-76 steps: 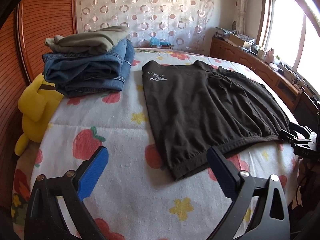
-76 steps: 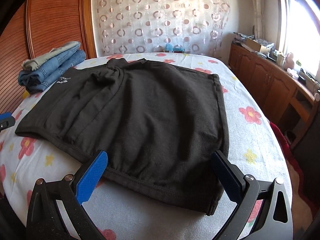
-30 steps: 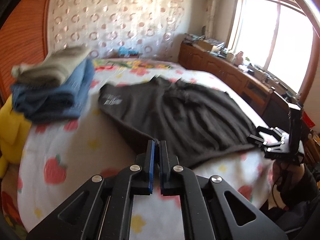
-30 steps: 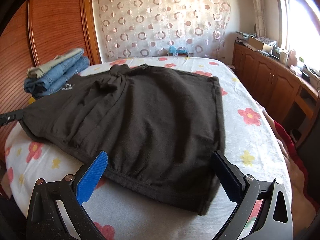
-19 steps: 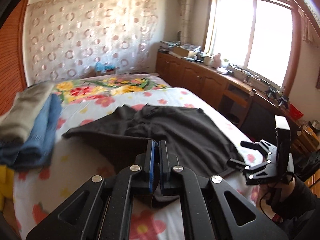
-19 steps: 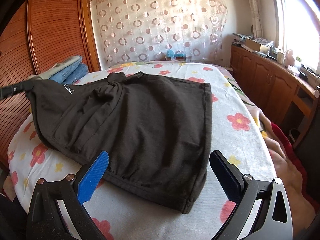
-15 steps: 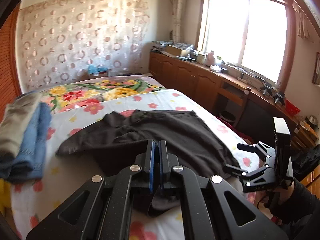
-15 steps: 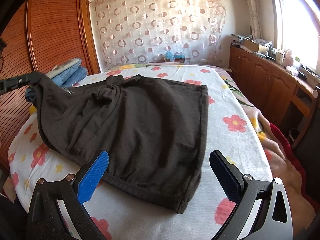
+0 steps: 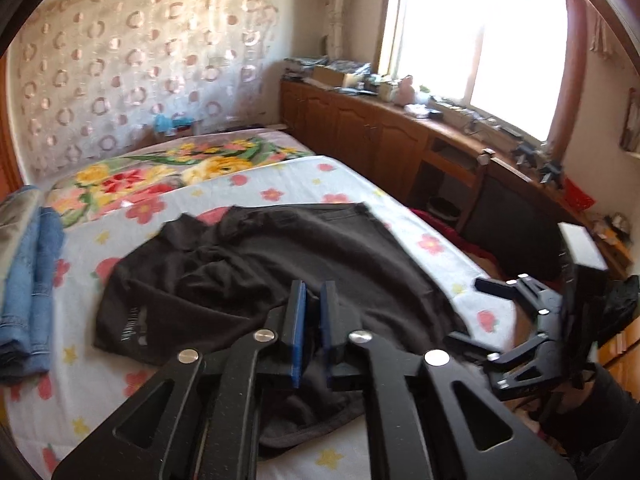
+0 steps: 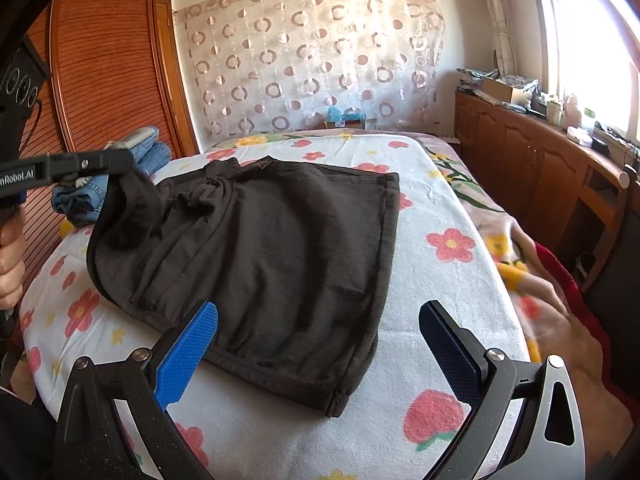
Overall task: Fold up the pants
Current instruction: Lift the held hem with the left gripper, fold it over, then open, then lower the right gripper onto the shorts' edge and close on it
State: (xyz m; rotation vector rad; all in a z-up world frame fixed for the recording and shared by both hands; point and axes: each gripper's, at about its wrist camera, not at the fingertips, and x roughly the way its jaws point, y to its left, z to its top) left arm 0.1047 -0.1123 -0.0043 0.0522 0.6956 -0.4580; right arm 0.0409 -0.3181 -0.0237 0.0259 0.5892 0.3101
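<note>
Dark brown pants (image 10: 272, 248) lie on the flowered bed cover (image 10: 440, 216). My left gripper (image 9: 313, 296) is shut on the pants' waistband corner and holds it lifted above the bed; it also shows in the right wrist view (image 10: 120, 164), with cloth hanging from it. The rest of the pants (image 9: 320, 256) lies spread below. My right gripper (image 10: 316, 320) is open and empty, above the near waistband edge, and it also shows in the left wrist view (image 9: 472, 308).
A stack of folded jeans (image 10: 100, 196) with a grey garment on top sits at the far left of the bed (image 9: 28, 276). A wooden wardrobe (image 10: 108, 68) stands left. Wooden cabinets (image 10: 532, 168) and a window (image 9: 480, 40) line the right side.
My left gripper shut on the waistband corner, lifted it off the bed and carried it up and over toward the right. The right gripper stayed open and nearly still.
</note>
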